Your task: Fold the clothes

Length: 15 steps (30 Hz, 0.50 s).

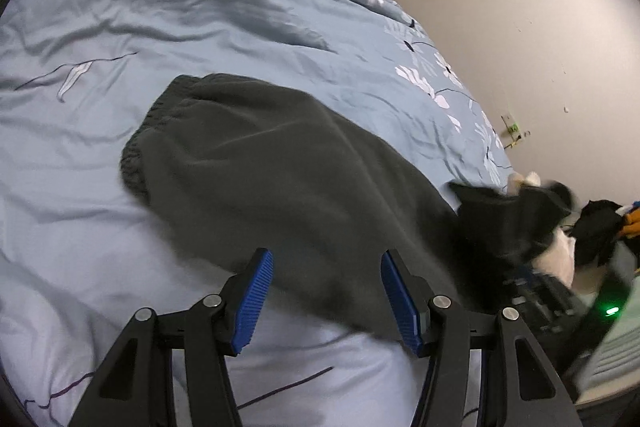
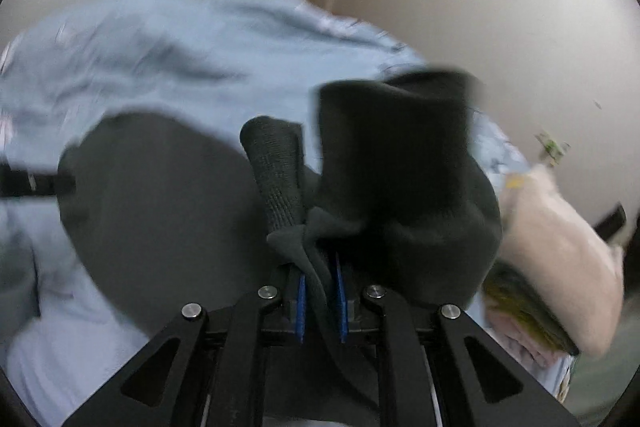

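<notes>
Trousers lay soft and limp on the bed; our right gripper pinched a cuff, our left gripper gaped above the near hem, the likeliest hold.

Soft, even indoor light, no glare. Left wrist view mostly sharp — creases in the blue bedspread casting gentle shadows, motion smear only at the right edge. Right wrist view heavily motion-blurred, dark garment smeared. Strong fisheye bending and black vignette at corners — both views.
</notes>
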Available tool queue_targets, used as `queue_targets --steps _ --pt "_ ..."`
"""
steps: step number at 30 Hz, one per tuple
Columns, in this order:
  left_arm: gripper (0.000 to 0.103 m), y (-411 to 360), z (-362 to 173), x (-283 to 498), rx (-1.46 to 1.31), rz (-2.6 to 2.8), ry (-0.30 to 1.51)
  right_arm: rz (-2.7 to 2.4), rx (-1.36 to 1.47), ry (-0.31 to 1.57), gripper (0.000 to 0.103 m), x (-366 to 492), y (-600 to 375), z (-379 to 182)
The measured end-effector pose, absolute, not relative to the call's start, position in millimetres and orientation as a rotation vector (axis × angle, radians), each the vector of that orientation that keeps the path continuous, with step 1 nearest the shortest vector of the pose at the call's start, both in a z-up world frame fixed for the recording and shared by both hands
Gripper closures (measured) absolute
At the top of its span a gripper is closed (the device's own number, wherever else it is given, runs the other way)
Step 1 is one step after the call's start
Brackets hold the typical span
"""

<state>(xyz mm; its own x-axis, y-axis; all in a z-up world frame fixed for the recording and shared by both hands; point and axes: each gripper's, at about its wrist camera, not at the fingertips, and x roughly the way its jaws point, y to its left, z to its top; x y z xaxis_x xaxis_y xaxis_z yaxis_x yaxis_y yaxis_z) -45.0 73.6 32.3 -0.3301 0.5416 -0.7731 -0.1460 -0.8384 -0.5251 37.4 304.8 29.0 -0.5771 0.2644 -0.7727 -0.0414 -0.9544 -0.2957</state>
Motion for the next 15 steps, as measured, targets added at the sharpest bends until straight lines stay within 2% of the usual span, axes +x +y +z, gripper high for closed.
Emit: queue_targets --steps 4,6,8,9,11,15 --pt "0.043 68 31 -45 -1.478 2.193 -0.542 2.605 -1.443 -0.447 0.084 29 283 11" --pt "0.043 72 33 -45 -1.463 2.176 -0.545 2.619 -1.47 -0.442 0.075 24 280 12" --pt "0.043 77 36 -44 -1.444 2.159 -0.531 2.723 -1.512 -0.312 0.05 33 286 19" --pt "0.043 80 37 -43 -1.435 2.15 -0.522 2.774 -1.532 -0.242 0.047 37 290 23" --pt "0.043 87 39 -44 -1.427 2.133 -0.518 2.89 -1.528 -0.023 0.045 45 304 40" --pt "0.043 112 53 -51 -1.396 2.08 -0.522 2.879 -1.33 0.266 0.045 50 361 66"
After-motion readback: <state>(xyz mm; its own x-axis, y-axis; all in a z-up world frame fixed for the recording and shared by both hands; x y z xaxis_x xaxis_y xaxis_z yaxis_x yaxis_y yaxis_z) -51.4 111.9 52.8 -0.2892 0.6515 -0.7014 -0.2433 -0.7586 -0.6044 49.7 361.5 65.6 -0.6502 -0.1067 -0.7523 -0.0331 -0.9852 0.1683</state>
